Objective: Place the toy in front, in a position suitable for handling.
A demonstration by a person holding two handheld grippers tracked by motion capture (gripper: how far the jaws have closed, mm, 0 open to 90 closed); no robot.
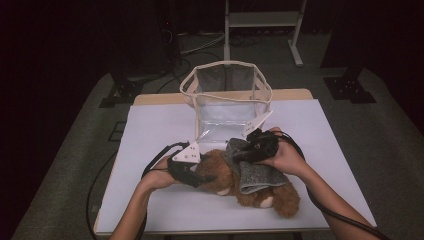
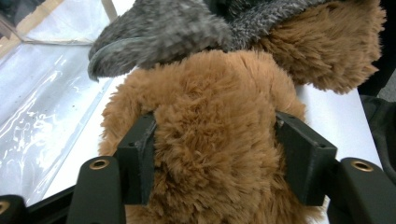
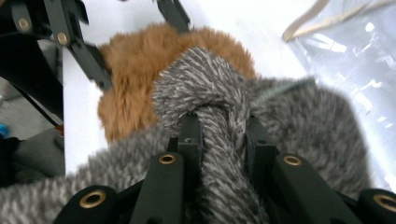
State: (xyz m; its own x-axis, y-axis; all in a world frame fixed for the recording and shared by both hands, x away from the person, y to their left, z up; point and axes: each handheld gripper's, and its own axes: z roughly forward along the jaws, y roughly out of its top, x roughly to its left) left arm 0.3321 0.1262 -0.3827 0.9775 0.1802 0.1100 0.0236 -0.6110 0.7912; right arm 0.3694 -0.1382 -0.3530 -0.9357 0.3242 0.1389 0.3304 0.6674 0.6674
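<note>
A brown plush bear (image 1: pixel 267 200) lies on its side on the white sheet (image 1: pixel 160 130), partly covered by a grey fuzzy garment (image 1: pixel 256 175). My left gripper (image 1: pixel 202 179) comes in from the left and is shut on a thick part of the bear (image 2: pixel 215 140), with fur bulging between the jaws. My right gripper (image 1: pixel 239 154) sits over the bear from the right and is shut on a bunched fold of the grey garment (image 3: pixel 205 84). The bear's brown fur (image 3: pixel 135 60) shows beyond that fold. The garment's edge (image 2: pixel 159 32) hangs just above the held part.
A clear plastic bag with beige trim (image 1: pixel 227 95) stands open right behind the bear; its wall (image 2: pixel 42 93) is close to the left gripper. Cables trail from both grippers toward the front edge. A metal stand (image 1: pixel 262 20) is beyond the table.
</note>
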